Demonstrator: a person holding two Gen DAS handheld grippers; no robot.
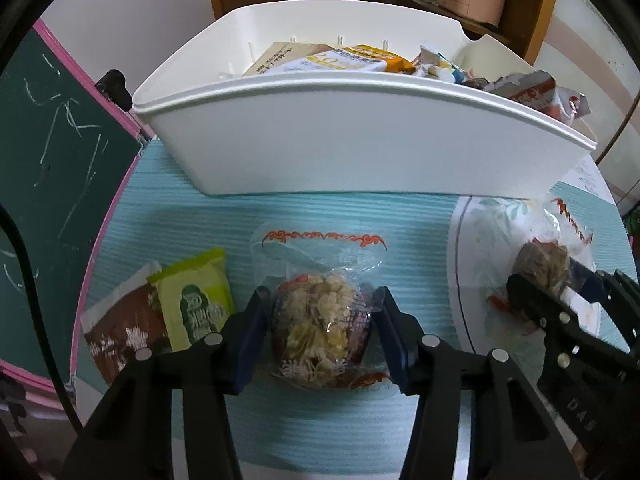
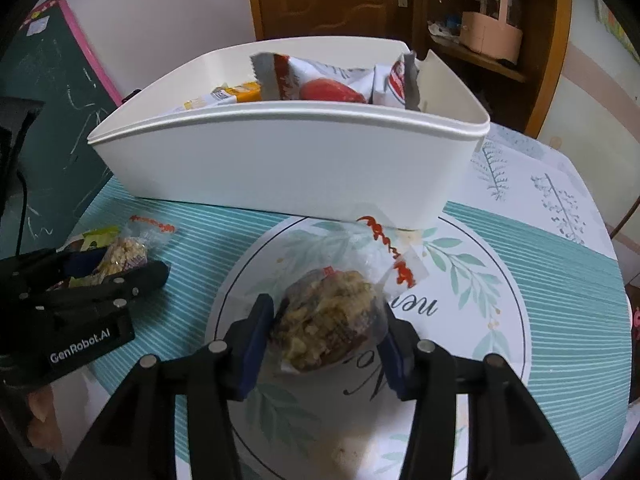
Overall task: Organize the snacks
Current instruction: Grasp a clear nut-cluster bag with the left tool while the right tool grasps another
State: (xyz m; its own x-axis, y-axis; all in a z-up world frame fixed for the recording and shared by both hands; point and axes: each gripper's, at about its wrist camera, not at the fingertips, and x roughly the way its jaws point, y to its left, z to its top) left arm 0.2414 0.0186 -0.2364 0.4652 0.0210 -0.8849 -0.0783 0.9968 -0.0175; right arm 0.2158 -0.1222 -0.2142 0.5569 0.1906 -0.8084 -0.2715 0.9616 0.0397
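A clear packet of pale puffed snack lies on the teal striped cloth just in front of the white bin. My left gripper is shut on it, its blue pads pressing both sides. A second clear packet with a darker clump rests on the round leaf-printed patch, and my right gripper is shut on it. The bin holds several snack packets, red-and-white ones to the right and yellow ones to the left. Each gripper shows in the other's view: the right gripper and the left gripper.
A green packet and a brown packet lie left of my left gripper. A pink-framed chalkboard stands along the table's left edge. Behind the bin are a wooden door and a shelf with a pink box.
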